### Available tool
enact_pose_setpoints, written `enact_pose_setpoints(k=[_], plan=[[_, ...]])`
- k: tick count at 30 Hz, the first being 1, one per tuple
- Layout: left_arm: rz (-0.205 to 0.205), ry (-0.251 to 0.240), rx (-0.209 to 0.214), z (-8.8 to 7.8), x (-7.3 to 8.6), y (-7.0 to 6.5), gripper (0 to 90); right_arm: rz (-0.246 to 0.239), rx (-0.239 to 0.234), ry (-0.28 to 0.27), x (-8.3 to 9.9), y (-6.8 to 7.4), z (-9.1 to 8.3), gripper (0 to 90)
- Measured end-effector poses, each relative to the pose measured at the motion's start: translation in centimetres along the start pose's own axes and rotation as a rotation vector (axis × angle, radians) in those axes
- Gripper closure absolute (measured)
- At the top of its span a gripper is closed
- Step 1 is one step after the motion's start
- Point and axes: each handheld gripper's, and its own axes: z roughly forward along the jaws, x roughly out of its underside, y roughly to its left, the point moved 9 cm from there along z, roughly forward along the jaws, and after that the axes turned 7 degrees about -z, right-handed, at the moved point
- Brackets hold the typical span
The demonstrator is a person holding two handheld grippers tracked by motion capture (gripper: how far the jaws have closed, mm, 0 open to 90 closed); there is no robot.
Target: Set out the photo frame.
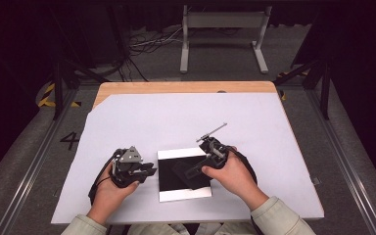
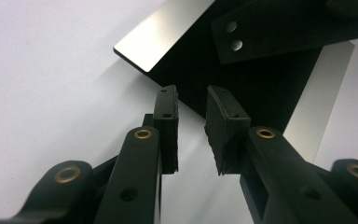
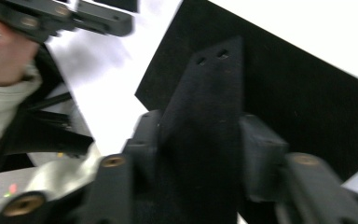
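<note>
My counter (image 1: 186, 89) fills the middle of the high view: a pale wood top under a wide, smooth white sheet (image 1: 176, 122) with one clipped corner at upper left. Low in the centre of the frame lies a flat square panel (image 1: 174, 183), matte black with glossy white bands along its top and bottom edges. Over its right half I hold a flat black strip (image 3: 205, 116), dull and grainy, with two small holes near its far end. My right tongs (image 3: 200, 149) pinch that strip between blocky rubber pads, just right of centre. My left tongs (image 2: 191, 133), at lower left of centre, stand partly spread and hold nothing, their ribbed pads just short of the panel's near edge.
</note>
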Motion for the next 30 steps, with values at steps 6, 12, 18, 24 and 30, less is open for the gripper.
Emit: enact_pose_setpoints(k=[6,12,18,24,30], plan=[[-0.003,-0.008,-0.003,-0.1,-0.1,0.1,74.6,-0.046,-0.008,-0.009,0.0,0.6,-0.6,63.7],[-0.006,-0.021,-0.009,-0.4,-0.2,0.3,74.6,-0.072,-0.034,-0.011,0.3,1.2,-1.1,69.4],[-0.017,-0.066,-0.005,-1.2,-0.7,0.4,74.0,-0.105,-0.042,-0.013,0.6,1.5,-1.4,72.8],[-0.012,-0.132,0.029,-2.2,-1.2,0.3,73.7,-0.084,-0.099,-0.042,0.9,1.8,-1.8,78.1],[-0.004,-0.19,0.041,-3.0,-1.8,0.0,73.3,-0.068,-0.172,-0.108,0.8,2.3,-2.6,83.8]])
